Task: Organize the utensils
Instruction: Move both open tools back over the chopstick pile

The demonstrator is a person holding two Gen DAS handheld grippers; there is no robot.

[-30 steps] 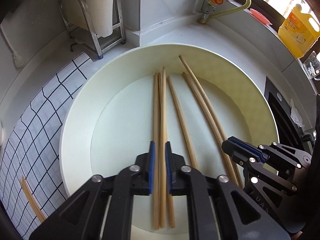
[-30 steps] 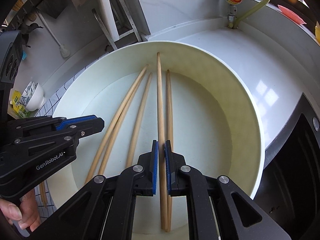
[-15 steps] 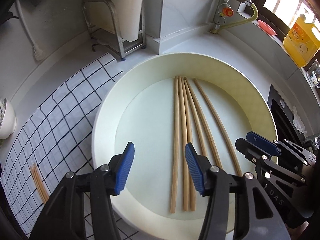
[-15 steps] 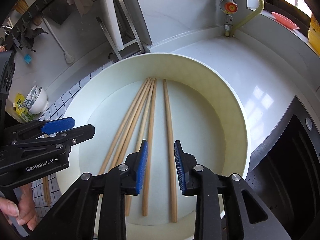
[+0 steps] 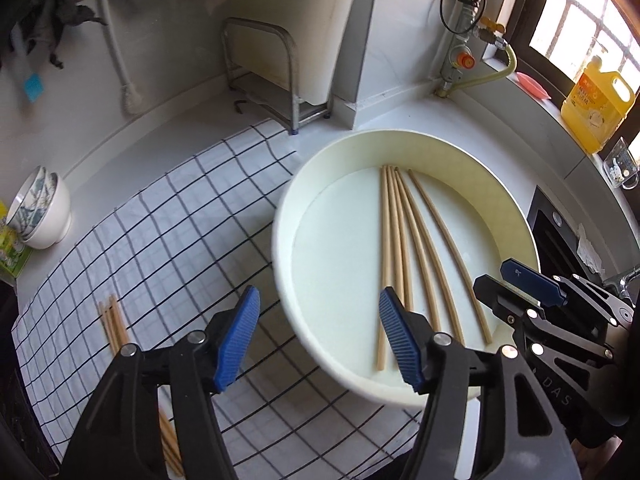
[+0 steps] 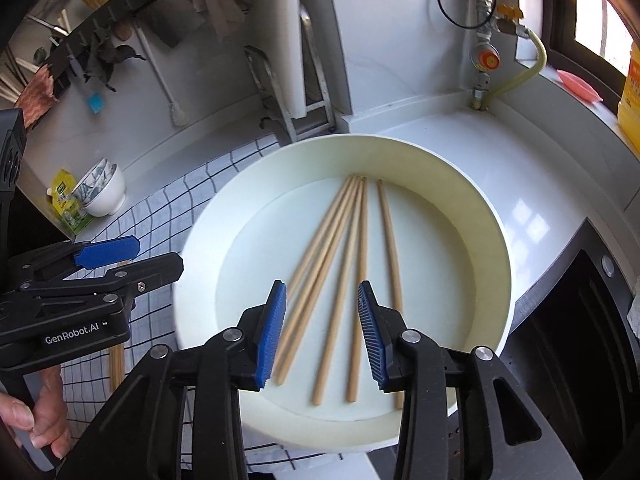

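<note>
Five wooden chopsticks (image 5: 404,248) lie flat in the bottom of a wide, shallow cream basin (image 5: 496,184), their far ends bunched toward twelve o'clock and their near ends fanning out toward six; in the right wrist view the same chopsticks (image 6: 348,276) spread from a tight cluster into a fan, with one lying a little apart at the three o'clock side. The basin (image 6: 476,204) sits on a white tabletop (image 6: 532,176), its nine o'clock edge overlapping a checked cloth (image 5: 160,232). A second small bundle of chopsticks (image 5: 112,320) rests on that cloth, toward eight o'clock from the basin. The left gripper (image 5: 318,340) hangs above the basin's near rim, its jaws having just been opening, wide apart with nothing between them. The right gripper (image 6: 322,334) hovers over the near ends of the fanned sticks, jaws also having just been opening, moderately spread and holding nothing. A stacked pair of patterned bowls (image 5: 38,216) stands at nine o'clock, and a yellow jug (image 5: 598,104) at two o'clock by the window.
</note>
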